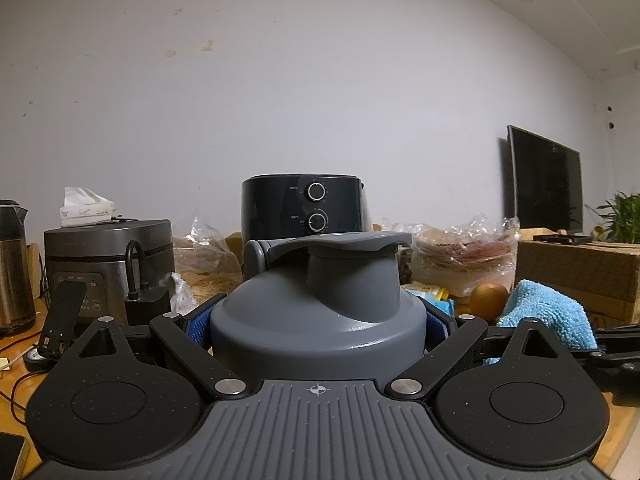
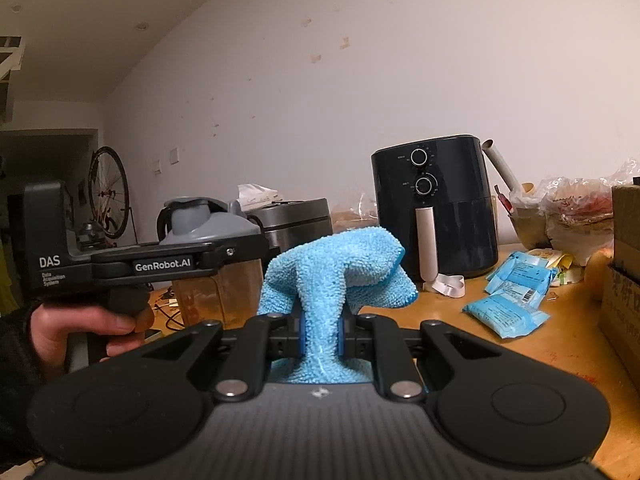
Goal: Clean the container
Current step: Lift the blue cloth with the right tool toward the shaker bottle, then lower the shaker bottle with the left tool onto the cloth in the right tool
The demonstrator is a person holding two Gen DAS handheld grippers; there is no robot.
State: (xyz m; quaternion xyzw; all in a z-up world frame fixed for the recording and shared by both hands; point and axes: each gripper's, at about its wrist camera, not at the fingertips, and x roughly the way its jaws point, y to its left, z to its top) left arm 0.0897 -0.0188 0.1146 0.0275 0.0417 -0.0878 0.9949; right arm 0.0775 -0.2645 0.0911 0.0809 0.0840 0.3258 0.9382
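Container [image 1: 320, 304] clamped in left claw [image 1: 318, 326], wooden table [image 2: 540, 356], white wall [image 1: 280, 100]

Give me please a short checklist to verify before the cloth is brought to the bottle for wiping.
1. Left gripper holds the bottle: ok, blue pads press both sides below the lid.
2. Bottle upright: ok, in both views.
3. Bottle lid closed: ok, the flip cap sits down over the spout.
4. Right gripper holds the blue cloth: ok, jaws shut on a pinched fold, the rest bunched above.
5. Free way between cloth and bottle: ok, nothing stands between them in the right wrist view.
6. Cloth damp, or dirt left on the bottle: cannot tell.
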